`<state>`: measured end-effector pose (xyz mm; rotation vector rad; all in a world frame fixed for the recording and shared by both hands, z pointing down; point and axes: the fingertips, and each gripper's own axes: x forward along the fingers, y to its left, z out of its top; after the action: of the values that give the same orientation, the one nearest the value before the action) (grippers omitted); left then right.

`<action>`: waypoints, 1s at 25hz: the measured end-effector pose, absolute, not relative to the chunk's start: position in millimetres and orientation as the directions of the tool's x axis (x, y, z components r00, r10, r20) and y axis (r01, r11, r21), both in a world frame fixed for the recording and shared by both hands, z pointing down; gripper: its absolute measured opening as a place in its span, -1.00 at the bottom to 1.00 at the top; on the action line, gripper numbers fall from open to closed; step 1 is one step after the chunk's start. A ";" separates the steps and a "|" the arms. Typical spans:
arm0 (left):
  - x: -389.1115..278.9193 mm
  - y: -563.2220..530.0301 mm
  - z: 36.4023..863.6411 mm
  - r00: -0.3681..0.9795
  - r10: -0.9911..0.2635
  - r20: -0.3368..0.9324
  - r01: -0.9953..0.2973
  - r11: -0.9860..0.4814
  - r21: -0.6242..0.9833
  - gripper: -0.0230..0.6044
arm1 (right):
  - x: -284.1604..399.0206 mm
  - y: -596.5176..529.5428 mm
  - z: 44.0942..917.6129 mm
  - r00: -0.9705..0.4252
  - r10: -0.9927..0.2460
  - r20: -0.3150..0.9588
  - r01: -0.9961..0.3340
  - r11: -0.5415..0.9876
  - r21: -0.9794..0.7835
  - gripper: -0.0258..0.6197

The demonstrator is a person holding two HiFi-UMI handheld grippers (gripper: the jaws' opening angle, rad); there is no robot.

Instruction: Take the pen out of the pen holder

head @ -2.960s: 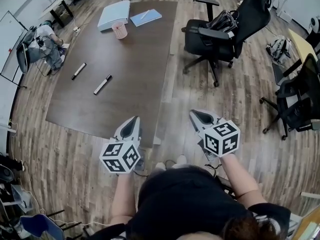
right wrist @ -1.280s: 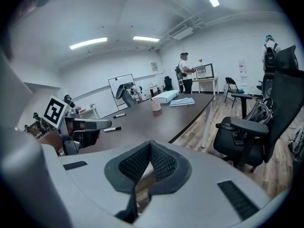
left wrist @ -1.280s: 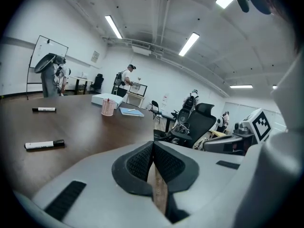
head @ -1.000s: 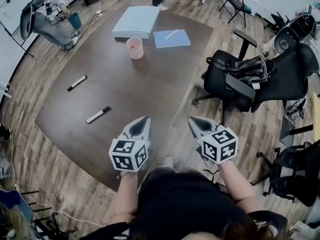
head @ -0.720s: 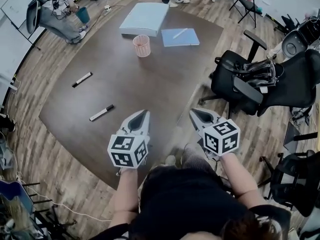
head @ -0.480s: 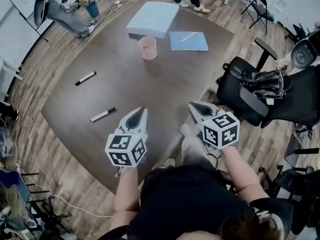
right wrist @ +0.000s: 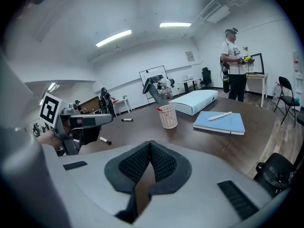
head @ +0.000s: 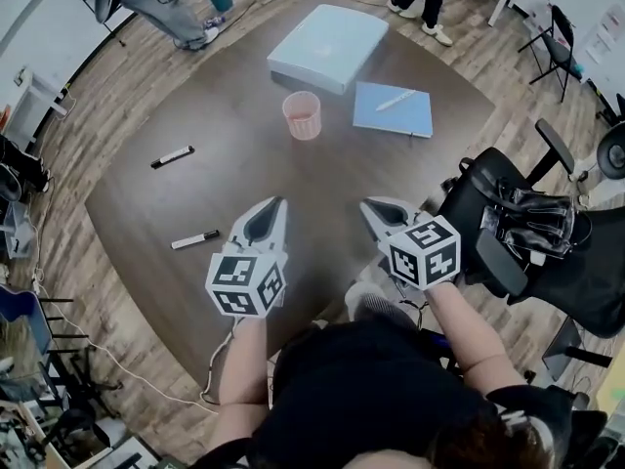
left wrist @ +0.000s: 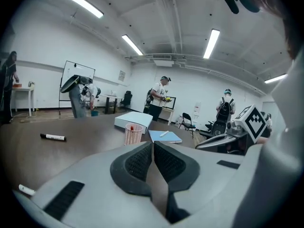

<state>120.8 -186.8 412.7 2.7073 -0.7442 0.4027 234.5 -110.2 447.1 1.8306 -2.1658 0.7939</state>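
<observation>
A pink mesh pen holder [head: 302, 114] stands on the dark brown table [head: 225, 189], far from both grippers; it also shows in the left gripper view as the pen holder [left wrist: 133, 134] and in the right gripper view as the pen holder [right wrist: 167, 116]. A red-tipped pen [right wrist: 160, 109] sticks out of its rim. My left gripper [head: 272, 206] is shut with nothing in it, over the table's near edge. My right gripper [head: 374, 208] is shut and empty too, level with the left one.
Two black markers [head: 173, 156] [head: 195, 239] lie on the table's left side. A white box [head: 327, 48] and a blue notebook [head: 393, 109] with a white pen [head: 395, 100] on it lie behind the holder. A black office chair [head: 527, 233] stands right. People stand beyond the table.
The view has swung and I have come closer to the table: both grippers now hang over its near edge, still shut, and the pen holder sits nearer the middle of the head view.
</observation>
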 end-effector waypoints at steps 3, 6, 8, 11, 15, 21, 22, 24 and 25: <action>138.0 -207.9 408.0 0.809 -0.485 0.332 -0.559 -0.810 0.179 -0.83 | 244.8 -126.3 450.6 -0.251 -0.842 0.478 -0.952 0.124 -0.281 -0.86; 157.2 -224.2 405.0 0.807 -0.493 0.324 -0.562 -0.810 0.167 -0.82 | 252.0 -139.4 452.5 -0.283 -0.831 0.479 -0.945 0.157 -0.287 -0.86; 166.2 -234.1 407.9 0.800 -0.501 0.331 -0.572 -0.804 0.165 -0.70 | 256.3 -147.3 454.1 -0.302 -0.822 0.482 -0.941 0.174 -0.291 -0.86; 174.3 -250.0 415.5 0.774 -0.531 0.345 -0.605 -0.781 0.156 -0.57 | 263.4 -159.8 459.3 -0.326 -0.808 0.491 -0.934 0.196 -0.297 -0.86; 188.9 -267.3 420.9 0.759 -0.550 0.349 -0.624 -0.767 0.148 -0.51 | 272.8 -174.3 469.2 -0.353 -0.789 0.503 -0.926 0.217 -0.311 -0.86; 211.4 -295.1 433.2 0.733 -0.572 0.370 -0.651 -0.747 0.135 -0.47 | 284.3 -193.0 480.4 -0.392 -0.762 0.516 -0.913 0.253 -0.321 -0.86; 213.6 -300.1 436.6 0.726 -0.577 0.374 -0.659 -0.740 0.137 -0.47 | 285.6 -195.5 482.3 -0.398 -0.757 0.517 -0.910 0.258 -0.324 -0.86; 217.2 -309.9 442.8 0.712 -0.589 0.382 -0.676 -0.723 0.142 -0.47 | 288.6 -200.5 485.4 -0.409 -0.750 0.520 -0.906 0.265 -0.329 -0.86; 219.2 -315.1 445.1 0.705 -0.595 0.385 -0.683 -0.716 0.145 -0.47 | 290.9 -203.3 486.6 -0.412 -0.747 0.521 -0.905 0.268 -0.331 -0.86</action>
<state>219.2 -315.1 445.1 2.6374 -1.0122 0.4549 290.9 -203.3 486.6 1.5269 -2.2794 0.8676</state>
